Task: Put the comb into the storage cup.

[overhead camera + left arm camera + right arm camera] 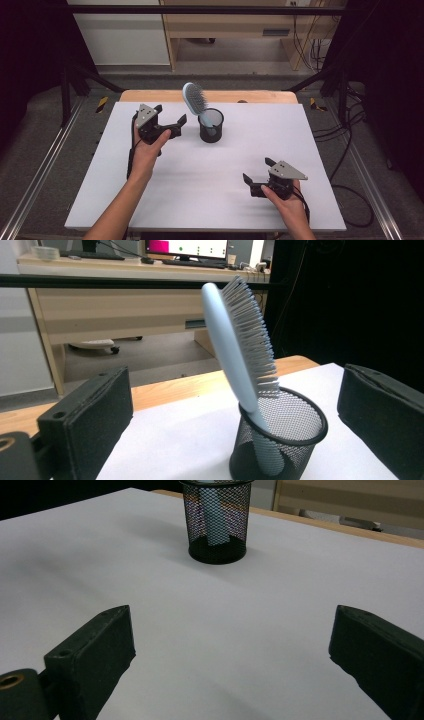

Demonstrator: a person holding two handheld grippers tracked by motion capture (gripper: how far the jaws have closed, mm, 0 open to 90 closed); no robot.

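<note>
Nearest me, right gripper [256,176] gapes wide, well apart from the mesh cup [211,126]; left gripper [171,120] spreads wide just beside it, hairbrush [194,98] leaning inside.

My hairbrush [227,347] was pale blue along its back and handle, with grey bristles. The cup [280,440] that held it was black wire mesh, a fine grid pattern with a solid black rim. The table top [200,175] was plain white, edged at the far side by a light wood strip [150,95]. My left gripper [170,122] and right gripper [256,172] were black, each topped with a grey plate.
</note>
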